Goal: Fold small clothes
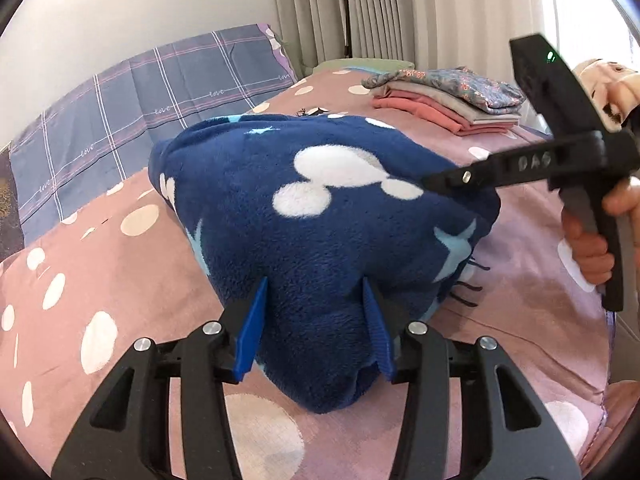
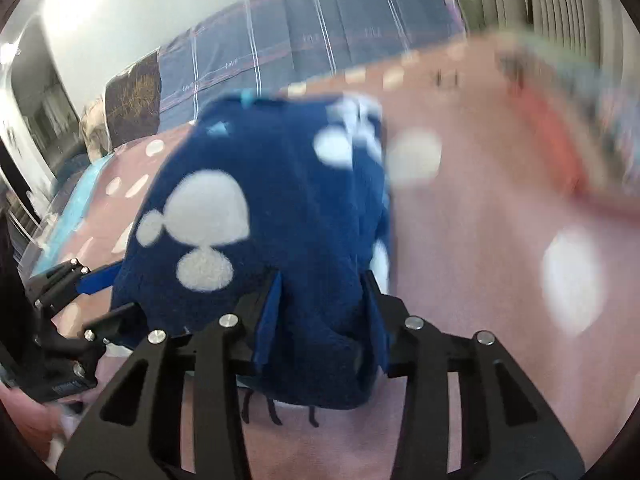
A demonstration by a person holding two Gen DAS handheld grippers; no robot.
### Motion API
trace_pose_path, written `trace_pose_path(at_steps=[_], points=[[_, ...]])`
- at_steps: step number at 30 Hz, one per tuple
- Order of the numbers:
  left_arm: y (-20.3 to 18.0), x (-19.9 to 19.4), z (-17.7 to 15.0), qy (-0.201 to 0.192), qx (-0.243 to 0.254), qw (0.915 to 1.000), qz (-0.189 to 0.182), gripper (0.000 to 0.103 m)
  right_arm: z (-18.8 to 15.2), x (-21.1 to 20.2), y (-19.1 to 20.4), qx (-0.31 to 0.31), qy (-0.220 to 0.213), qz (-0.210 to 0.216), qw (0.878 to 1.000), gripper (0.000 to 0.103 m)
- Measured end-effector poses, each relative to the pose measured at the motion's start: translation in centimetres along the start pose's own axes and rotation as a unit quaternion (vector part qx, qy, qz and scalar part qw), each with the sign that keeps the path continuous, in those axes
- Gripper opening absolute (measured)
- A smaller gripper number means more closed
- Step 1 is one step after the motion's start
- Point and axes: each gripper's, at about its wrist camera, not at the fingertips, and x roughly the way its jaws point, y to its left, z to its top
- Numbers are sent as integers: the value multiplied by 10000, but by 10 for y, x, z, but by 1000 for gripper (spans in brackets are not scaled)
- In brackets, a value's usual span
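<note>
Spotted pink bed (image 1: 100,264), pale curtains (image 1: 384,8)

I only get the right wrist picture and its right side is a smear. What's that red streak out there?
Observer: In the left wrist view it is sharp: a stack of folded clothes, pink ones below and a flowery one on top, lying on the dotted bedcover.
Operator: And the other claw at my left edge, is it holding anything?
Observer: Yes. The left claw has a bunch of the blue fleece pinched between its blue pads.
Operator: Who is carrying my claw?
Observer: A hand is wrapped round the handle of the right claw.
</note>
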Motion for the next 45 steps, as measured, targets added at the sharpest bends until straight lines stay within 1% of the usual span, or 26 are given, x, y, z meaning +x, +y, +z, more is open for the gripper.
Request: trace_pose_path(at_steps=[1,3,6,8,9,11,13,15,16,17,18,22,23,24,25,26,27,28,29,32,34,36,39,41,43,45], points=[[1,0,1,24,-35,10000,-32,49,-1,-3,-11,347,-24,267,9990,41],[7,0,2,25,-108,9999,-58,51,2,-12,-14,429,-67,302,9986,41],[5,-2,0,4,-182,9998,-3,54,7,-40,7,-45,-531,-242,9983,41],[-2,-1,2,5,-150,9999,69,55,5,-56,22,-321,-906,-373,9947,41],[-3,-1,2,5,-133,9999,89,56,4,-63,26,-398,-1033,-290,9934,41],[-6,0,3,4,-108,9999,104,57,1,-72,37,-531,-1169,115,9917,41],[-6,1,2,-27,-100,9999,29,58,-4,-64,43,-690,-988,257,9924,40],[-9,0,2,-99,11,9999,18,60,-9,-36,37,-603,-435,-133,9971,40],[-11,2,1,-74,54,9999,66,61,-13,-14,31,-436,-30,-257,9987,40],[-13,2,1,-77,87,9999,86,64,-18,0,20,-283,-2,-177,9994,41],[-14,3,0,-87,112,9999,94,65,-22,0,17,-296,-157,-175,9993,41],[-8,1,0,-116,-29,9999,10,65,-21,-11,28,-419,-88,-430,9982,44],[-7,2,0,-123,-61,9999,-12,65,-20,-17,25,-299,-77,-354,9989,48],[-6,1,-1,-133,-97,9999,-26,65,-20,-28,17,63,-91,-73,9999,53],[-7,2,0,-130,-118,9998,-29,65,-17,-28,11,387,-118,214,9990,67],[-6,2,0,-131,-134,9998,-42,65,-18,-36,1,788,-165,496,9955,84],[-6,2,0,-138,-145,9998,-62,65,-19,-40,-7,1129,-213,562,9918,90],[-6,2,0,-142,-150,9998,-66,66,-21,-48,-13,1424,-256,487,9883,92],[-6,2,0,-151,-154,9997,-71,66,-24,-53,-19,1597,-252,476,9857,92],[-5,2,0,-160,-182,9997,-86,66,-41,-50,-32,2162,195,858,9724,92],[-4,1,-1,-156,-205,9996,-93,66,-53,-38,-42,2662,511,1236,9546,92],[-3,0,-2,-155,-227,9996,-98,66,-63,-28,-48,3015,673,1446,9400,93],[-2,0,-3,-163,-278,9994,-125,66,-59,-24,-48,3207,515,1571,9326,95],[-1,-1,-4,-172,-316,9992,-146,66,-52,-14,-45,3314,582,1676,9267,97],[0,-1,-4,-180,-335,9991,-160,66,-47,0,-44,3506,786,1526,9207,98],[1,-1,-4,-184,-361,9990,-195,66,-44,2,-43,3754,650,1400,9139,101]])
